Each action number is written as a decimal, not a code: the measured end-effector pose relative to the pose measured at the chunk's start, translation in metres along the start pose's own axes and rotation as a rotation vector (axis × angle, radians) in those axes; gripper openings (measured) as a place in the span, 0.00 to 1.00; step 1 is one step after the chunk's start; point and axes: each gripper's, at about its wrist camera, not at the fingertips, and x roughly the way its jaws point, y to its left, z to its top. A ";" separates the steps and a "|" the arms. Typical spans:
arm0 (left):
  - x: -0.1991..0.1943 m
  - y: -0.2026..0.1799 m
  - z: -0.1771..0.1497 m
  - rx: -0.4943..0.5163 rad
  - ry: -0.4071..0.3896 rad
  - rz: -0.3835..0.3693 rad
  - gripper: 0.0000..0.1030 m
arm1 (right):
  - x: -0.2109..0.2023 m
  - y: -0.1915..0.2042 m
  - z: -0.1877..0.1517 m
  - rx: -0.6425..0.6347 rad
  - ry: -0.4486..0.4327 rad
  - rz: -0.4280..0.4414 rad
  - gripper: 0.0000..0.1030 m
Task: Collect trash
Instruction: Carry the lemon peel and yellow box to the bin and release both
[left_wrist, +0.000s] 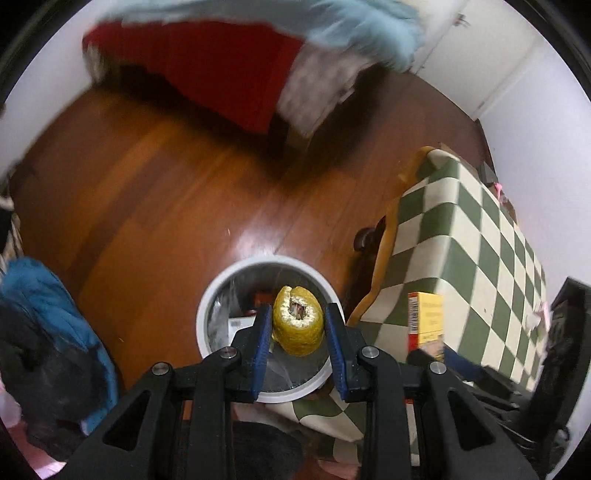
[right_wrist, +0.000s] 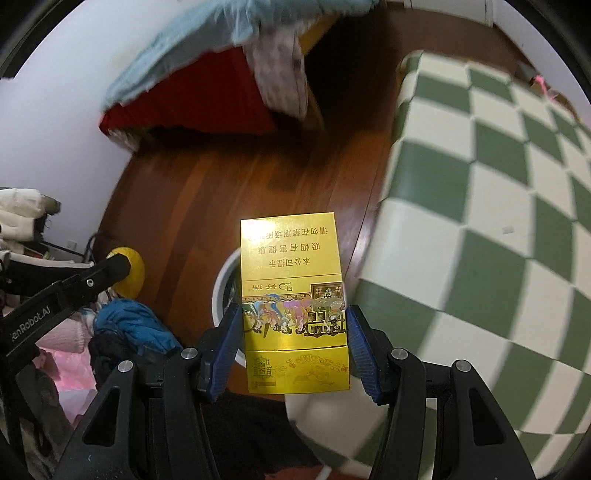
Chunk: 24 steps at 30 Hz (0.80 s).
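My left gripper (left_wrist: 298, 325) is shut on a yellow fruit peel (left_wrist: 298, 321) and holds it right above a round white trash bin (left_wrist: 207, 306) that stands on the wooden floor with some trash inside. My right gripper (right_wrist: 293, 332) is shut on a yellow cigarette box (right_wrist: 293, 295), held over the bin's rim (right_wrist: 221, 280). The box also shows at the right in the left wrist view (left_wrist: 424, 321). The left gripper with the peel (right_wrist: 131, 273) shows at the left in the right wrist view.
A table with a green-and-white checked cloth (left_wrist: 472, 258) stands right of the bin. A bed with red and light blue covers (left_wrist: 221, 66) is at the back. Blue and dark clothes (left_wrist: 48, 332) are piled on the left. White walls surround the floor.
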 end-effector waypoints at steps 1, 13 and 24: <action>0.007 0.005 0.001 -0.013 0.015 -0.012 0.25 | 0.013 0.002 0.003 0.004 0.016 0.001 0.57; 0.035 0.059 0.006 -0.105 0.078 0.034 0.91 | 0.107 0.023 0.018 0.015 0.163 -0.002 0.74; -0.003 0.060 -0.022 -0.039 0.014 0.214 0.96 | 0.069 0.045 0.006 -0.112 0.144 -0.096 0.97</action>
